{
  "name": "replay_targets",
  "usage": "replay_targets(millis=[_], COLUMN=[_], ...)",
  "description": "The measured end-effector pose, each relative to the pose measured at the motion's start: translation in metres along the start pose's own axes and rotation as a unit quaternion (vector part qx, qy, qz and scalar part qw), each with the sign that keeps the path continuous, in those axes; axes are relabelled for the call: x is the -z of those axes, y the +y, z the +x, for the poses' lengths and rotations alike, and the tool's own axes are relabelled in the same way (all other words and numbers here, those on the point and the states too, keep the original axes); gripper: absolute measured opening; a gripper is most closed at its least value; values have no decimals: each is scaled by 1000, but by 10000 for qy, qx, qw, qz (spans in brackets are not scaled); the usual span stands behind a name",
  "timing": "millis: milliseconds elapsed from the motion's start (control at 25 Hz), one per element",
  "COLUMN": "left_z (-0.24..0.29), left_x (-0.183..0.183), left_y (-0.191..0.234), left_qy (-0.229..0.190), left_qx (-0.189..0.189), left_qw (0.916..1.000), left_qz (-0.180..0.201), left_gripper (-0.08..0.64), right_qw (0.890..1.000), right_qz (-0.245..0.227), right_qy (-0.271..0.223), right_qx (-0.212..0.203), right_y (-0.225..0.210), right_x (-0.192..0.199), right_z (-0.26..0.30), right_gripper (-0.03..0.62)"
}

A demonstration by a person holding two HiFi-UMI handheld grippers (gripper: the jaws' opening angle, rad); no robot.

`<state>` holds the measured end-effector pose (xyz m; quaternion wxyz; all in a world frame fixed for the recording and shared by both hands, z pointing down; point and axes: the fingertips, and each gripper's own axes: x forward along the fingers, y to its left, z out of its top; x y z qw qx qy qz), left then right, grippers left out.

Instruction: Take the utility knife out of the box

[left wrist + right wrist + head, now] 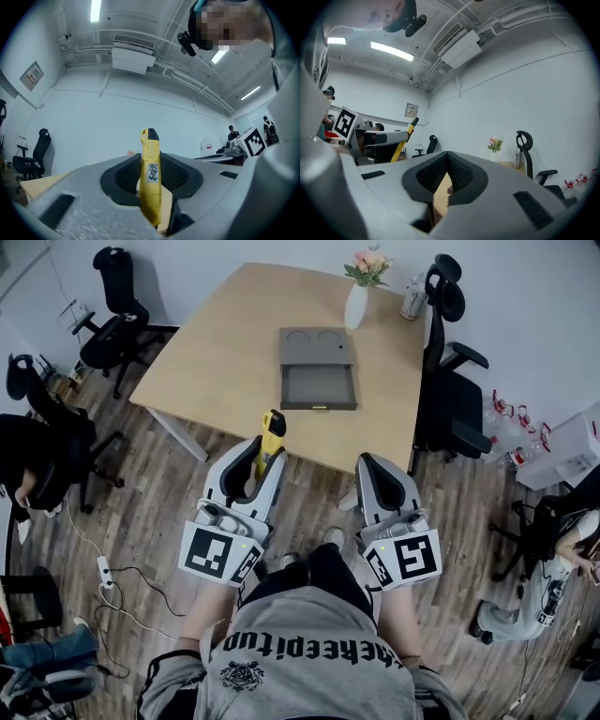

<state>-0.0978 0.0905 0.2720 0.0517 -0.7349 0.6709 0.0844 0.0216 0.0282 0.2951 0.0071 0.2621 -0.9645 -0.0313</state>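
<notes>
- Watching from the side, the utility knife [151, 178] is in the left gripper [262, 463], pinched low on its body. Most of the handle sticks up past the jaws, with the dark tip on top.
- It's nowhere near the box [318, 371] now. The box sits on the table [216, 362] with its drawer pulled open, and the knife is up in the air on the near side of the table edge, in front of the person. I'd call the job pretty much done.
- The right gripper [386, 474] has its jaws pressed together at the tips with nothing between them.
- My guess is the knife is light and stiff: a long flat bar of hard yellow plastic, no flex. The smooth shell could slip or pivot if it's only nipped at one end.
- If I were grabbing it I'd go for the flat sides around the middle, where the white label is. I'd stay off the dark nose, since that's probably the blade end. No blade seems to be out, but it's too small to be sure.
- The jaw pads are black with a ribbed, rubbery look, which should bite well on slick plastic.
- The box looks like matte grey plastic or metal, squarish, with two round dents in the lid.
- The tabletop is pale wood. A white vase [356, 306] with pink flowers sits on the far side, well away from everything.
</notes>
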Motion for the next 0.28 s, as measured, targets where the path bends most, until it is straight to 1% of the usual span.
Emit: replay_targets(millis=[280], left_z=[1], left_x=[-2], left_y=[-1], left_qy=[-38], left_qx=[24], left_qw=[10000], left_qz=[-11], left_gripper=[137], right_qw=[10000], right_qz=[-22], right_qy=[-18], right_qx=[1], right_y=[0], right_x=[-1], right_z=[0], right_gripper=[6])
